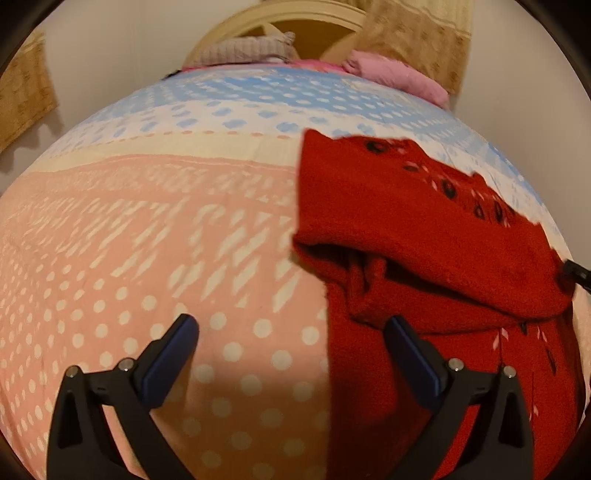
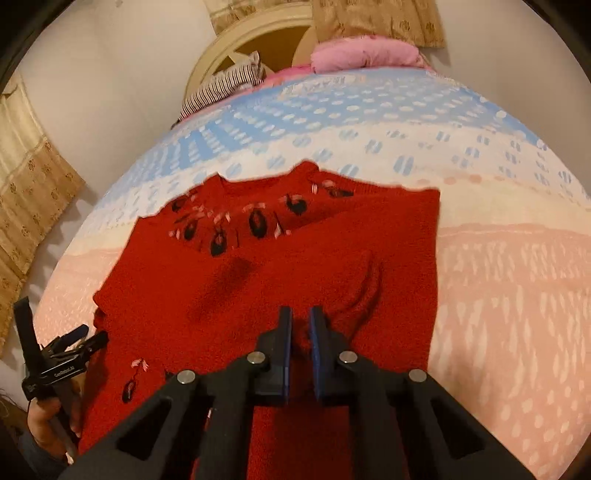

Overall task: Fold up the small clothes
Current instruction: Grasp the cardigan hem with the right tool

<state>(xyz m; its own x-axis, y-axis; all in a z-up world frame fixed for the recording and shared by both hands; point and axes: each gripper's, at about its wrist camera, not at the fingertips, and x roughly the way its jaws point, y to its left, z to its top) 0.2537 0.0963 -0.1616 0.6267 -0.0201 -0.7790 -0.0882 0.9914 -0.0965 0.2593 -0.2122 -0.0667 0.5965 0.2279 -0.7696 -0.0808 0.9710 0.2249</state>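
A small red knitted sweater (image 2: 280, 266) with dark and pink embroidery at the neck lies on the bed, its right sleeve folded across the body. My right gripper (image 2: 300, 321) is shut on a pinch of the red sweater near its middle. In the left wrist view the sweater (image 1: 424, 236) fills the right side, with a fold lying over its lower part. My left gripper (image 1: 291, 328) is open and empty, its right finger (image 1: 410, 350) over the sweater's left edge and its left finger (image 1: 173, 350) over the bedsheet. The left gripper also shows in the right wrist view (image 2: 79, 338) at the sweater's left edge.
The bedsheet (image 1: 147, 229) is pink, cream and blue with white dots. A pink pillow (image 2: 365, 53) and a striped cloth (image 2: 225, 85) lie at the cream headboard (image 2: 258, 26). White walls and tan curtains (image 2: 33, 192) surround the bed.
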